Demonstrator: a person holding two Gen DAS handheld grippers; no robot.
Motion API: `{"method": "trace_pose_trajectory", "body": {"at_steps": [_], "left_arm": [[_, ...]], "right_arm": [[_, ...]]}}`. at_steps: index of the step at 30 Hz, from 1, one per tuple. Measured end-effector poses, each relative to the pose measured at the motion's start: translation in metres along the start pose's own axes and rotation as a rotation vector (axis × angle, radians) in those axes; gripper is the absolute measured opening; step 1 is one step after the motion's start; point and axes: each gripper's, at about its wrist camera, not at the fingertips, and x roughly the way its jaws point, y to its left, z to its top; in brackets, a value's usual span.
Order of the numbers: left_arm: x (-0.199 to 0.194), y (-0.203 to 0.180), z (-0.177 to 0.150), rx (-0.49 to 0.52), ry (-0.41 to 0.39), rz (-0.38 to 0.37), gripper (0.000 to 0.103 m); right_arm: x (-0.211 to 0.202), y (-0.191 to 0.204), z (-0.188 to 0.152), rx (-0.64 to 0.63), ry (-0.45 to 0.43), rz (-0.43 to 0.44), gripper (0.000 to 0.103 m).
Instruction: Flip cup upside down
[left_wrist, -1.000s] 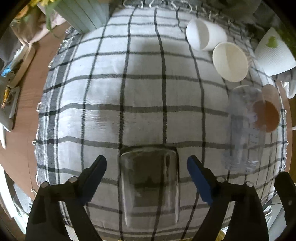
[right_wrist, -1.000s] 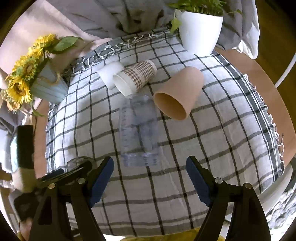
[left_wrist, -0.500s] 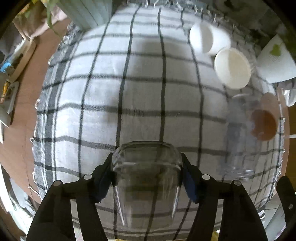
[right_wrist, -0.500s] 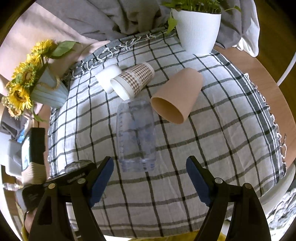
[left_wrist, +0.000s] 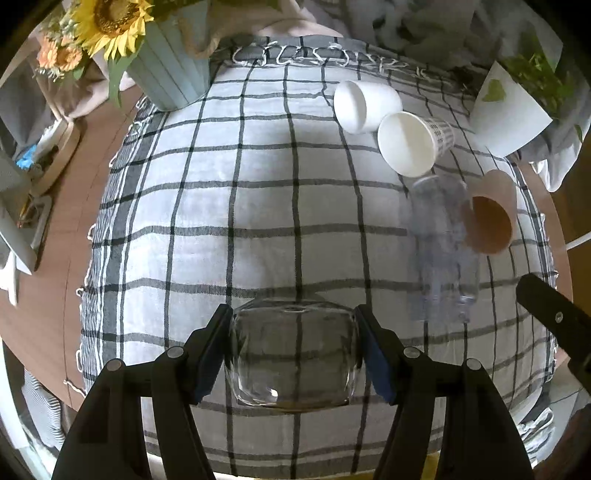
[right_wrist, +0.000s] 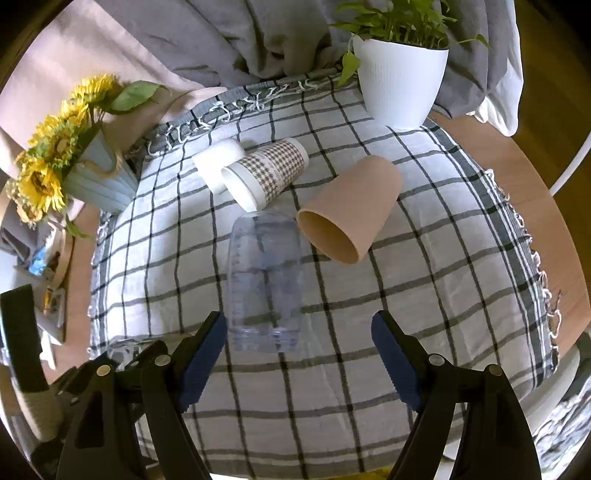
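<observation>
My left gripper is shut on a clear glass cup, its blue pads pressed on both sides, and holds it off the checked cloth. The same glass shows faintly at the lower left of the right wrist view. My right gripper is open and empty above the cloth's near part, just this side of a clear plastic cup lying on its side.
A tan paper cup, a houndstooth paper cup and a white cup lie on their sides at the back. A sunflower vase stands back left, a white plant pot back right. Bare wooden table rims the cloth.
My left gripper closed on the glass cup and lifted it off the cloth. The right gripper stayed open and drew back slightly.
</observation>
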Motion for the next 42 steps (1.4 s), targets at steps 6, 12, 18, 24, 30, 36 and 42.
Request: {"method": "trace_pose_trajectory", "body": {"at_steps": [6,12,18,24,30,36,42], "left_arm": [[0.01,0.0,0.01,-0.006,0.03,-0.003,0.066],[0.013,0.003,0.01,-0.024,0.057,-0.019,0.077],[-0.014,0.003,0.009,-0.024,-0.035,0.038,0.09],[-0.062,0.013,-0.005,-0.078,-0.186,0.023,0.1],[-0.091,0.014,-0.026,-0.018,-0.314,0.083,0.102],[-0.121,0.026,-0.045,-0.057,-0.447,0.046,0.102],[-0.147,0.037,-0.055,-0.075,-0.546,0.041,0.103]], "right_arm": [[0.005,-0.002,-0.001,0.01,0.015,0.0,0.081],[0.005,-0.003,-0.001,0.024,0.002,0.0,0.081],[-0.006,0.003,0.0,-0.003,-0.039,-0.006,0.082],[-0.041,0.003,0.002,-0.015,-0.136,0.04,0.089],[-0.066,0.01,-0.007,-0.101,-0.224,0.046,0.092],[-0.095,0.01,-0.024,-0.12,-0.338,0.029,0.092],[-0.133,0.029,-0.047,-0.187,-0.513,0.047,0.092]]}}
